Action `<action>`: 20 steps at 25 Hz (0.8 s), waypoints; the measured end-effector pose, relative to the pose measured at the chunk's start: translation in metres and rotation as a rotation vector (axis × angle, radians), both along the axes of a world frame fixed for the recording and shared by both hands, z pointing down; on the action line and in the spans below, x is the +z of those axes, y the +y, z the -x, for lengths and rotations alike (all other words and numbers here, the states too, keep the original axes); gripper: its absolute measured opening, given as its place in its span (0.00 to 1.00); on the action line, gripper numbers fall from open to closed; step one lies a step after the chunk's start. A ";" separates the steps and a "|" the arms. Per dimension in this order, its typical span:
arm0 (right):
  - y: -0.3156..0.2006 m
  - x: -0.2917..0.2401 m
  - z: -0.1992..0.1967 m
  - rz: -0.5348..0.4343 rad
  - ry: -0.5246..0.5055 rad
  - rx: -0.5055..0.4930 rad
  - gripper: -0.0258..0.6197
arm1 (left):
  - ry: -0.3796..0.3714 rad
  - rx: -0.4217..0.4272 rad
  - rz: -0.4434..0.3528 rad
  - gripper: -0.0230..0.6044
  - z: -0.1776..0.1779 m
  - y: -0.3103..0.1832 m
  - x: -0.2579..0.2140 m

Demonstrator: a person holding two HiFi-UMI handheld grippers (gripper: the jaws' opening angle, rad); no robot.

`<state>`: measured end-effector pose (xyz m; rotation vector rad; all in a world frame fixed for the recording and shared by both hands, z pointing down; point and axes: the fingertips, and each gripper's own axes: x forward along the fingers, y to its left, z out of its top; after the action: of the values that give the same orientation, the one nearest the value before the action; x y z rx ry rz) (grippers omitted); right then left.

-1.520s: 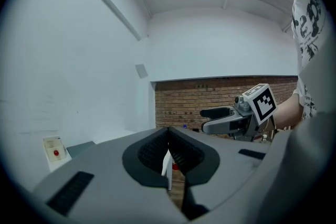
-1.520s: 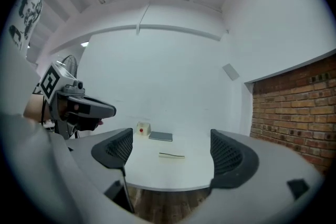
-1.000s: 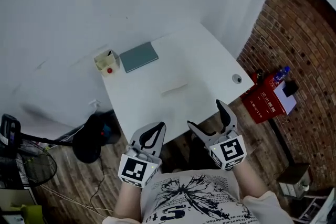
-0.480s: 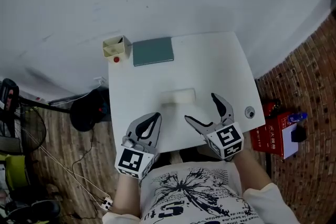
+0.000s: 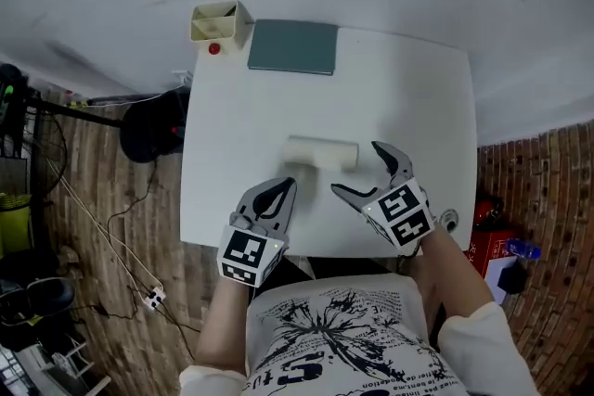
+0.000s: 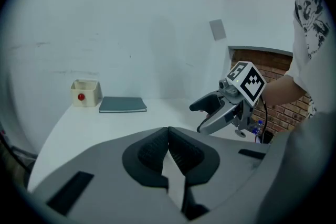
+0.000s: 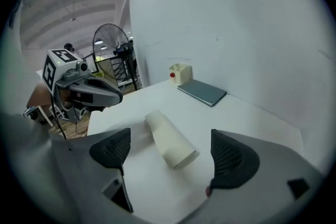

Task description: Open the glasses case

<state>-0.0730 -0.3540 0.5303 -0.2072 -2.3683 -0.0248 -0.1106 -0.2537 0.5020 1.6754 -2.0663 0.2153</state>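
Left tongs point(image 5: 280, 188) jaws pressed together, nothing between them; in the left gripper view their own body blocks most of the near tabletop point(image 5: 232, 121), and only a pale sliver shows below the pads, can't tell what it is. Right tongs point(image 5: 357, 170) jaws wide apart, gripping nothing. Glasses case point(image 5: 320, 153) lies on its side around the middle of the white tabletop, a bit toward the near edge, just ahead of the right tongs; in the right gripper view it sits in line with the gap between the jaws, apart from both. The left tongs are near it, on its left, not touching. Case is pale cream, a plain rounded oblong with a flatter end facing the right tongs; seam or hinge too faint to make out, no label visible. At the far edge, a teal notebook point(image 5: 293, 46) lies flat, just beside a small cream box point(image 5: 219, 21) with a red dot; the box contents are not visible. A round fitting point(image 5: 449, 220) at the near right corner is partly covered by the right tongs. Marker cubes show black-and-white square patterns only, no text. Shirt point(image 5: 348, 338) carries a black graphic, with its lettering cut off at the frame bottom, unreadable. A standing fan point(image 7: 111, 44) shows behind the left tongs in the right gripper view.
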 end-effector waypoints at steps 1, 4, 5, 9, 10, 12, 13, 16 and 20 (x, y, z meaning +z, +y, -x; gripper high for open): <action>-0.001 0.009 0.004 -0.005 0.025 -0.026 0.81 | 0.012 -0.014 0.015 0.06 0.003 -0.002 0.010; 0.000 0.035 0.011 -0.013 0.113 -0.108 0.78 | 0.034 -0.036 0.090 0.06 0.010 -0.005 0.046; 0.000 0.042 0.013 -0.020 0.140 -0.136 0.76 | 0.044 -0.040 0.118 0.06 0.012 -0.005 0.058; 0.005 0.066 0.017 -0.068 0.211 -0.238 0.69 | 0.085 -0.042 0.179 0.06 0.021 -0.011 0.088; 0.007 0.070 0.017 -0.083 0.223 -0.262 0.68 | 0.092 -0.042 0.192 0.06 0.022 -0.012 0.094; 0.011 0.077 0.018 -0.118 0.244 -0.305 0.66 | 0.105 -0.046 0.215 0.06 0.025 -0.014 0.105; 0.012 0.081 0.018 -0.135 0.251 -0.320 0.65 | 0.110 -0.047 0.223 0.06 0.026 -0.015 0.109; 0.012 0.086 0.022 -0.159 0.254 -0.326 0.63 | 0.115 -0.052 0.248 0.06 0.031 -0.018 0.117; 0.008 0.088 0.024 -0.195 0.254 -0.319 0.56 | 0.112 -0.040 0.276 0.06 0.031 -0.021 0.125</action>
<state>-0.0969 -0.3459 0.6187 -0.4621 -2.0444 -0.3595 -0.1421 -0.2749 0.6273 1.4463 -1.8889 0.3673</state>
